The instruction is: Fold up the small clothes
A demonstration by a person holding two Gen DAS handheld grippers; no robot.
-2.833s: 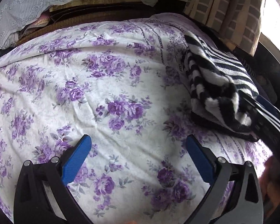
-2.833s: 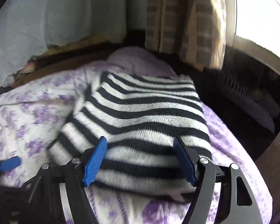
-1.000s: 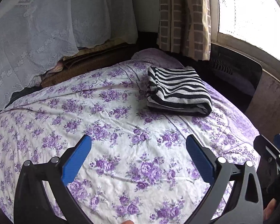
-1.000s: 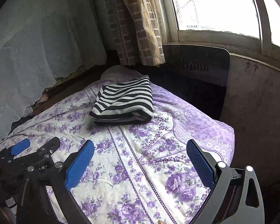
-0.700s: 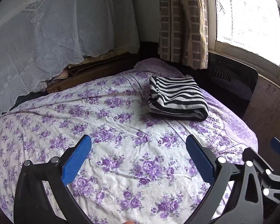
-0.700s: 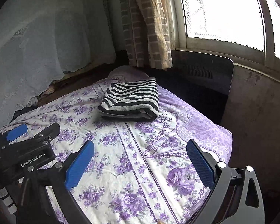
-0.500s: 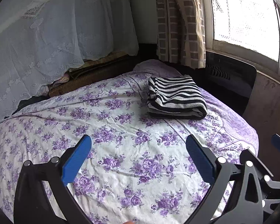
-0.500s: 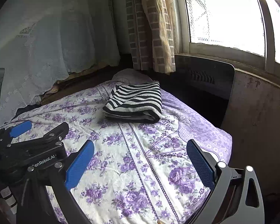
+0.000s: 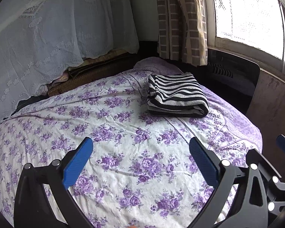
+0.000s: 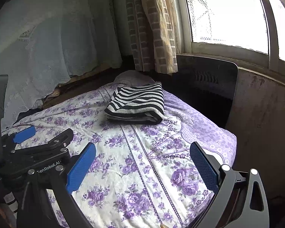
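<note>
The left tool (image 9: pixel 140 152) hangs over the near part of the bed with its blue pads spread wide and nothing between them. The right tool (image 10: pixel 142 157) is just beside it, equally spread and empty. Beyond both, well apart from them, the striped garment (image 9: pixel 176 95) lies on the floral bedsheet (image 9: pixel 104 129) toward the far corner near the curtain (image 9: pixel 180 19) and window (image 10: pixel 228 13), doubled into a compact, squared bundle. By its look the folding step is done and the tools stand clear. No other garment shows, though the dim far edge of the bed is hard to read. The next move probably calls for finding another piece or ending.
</note>
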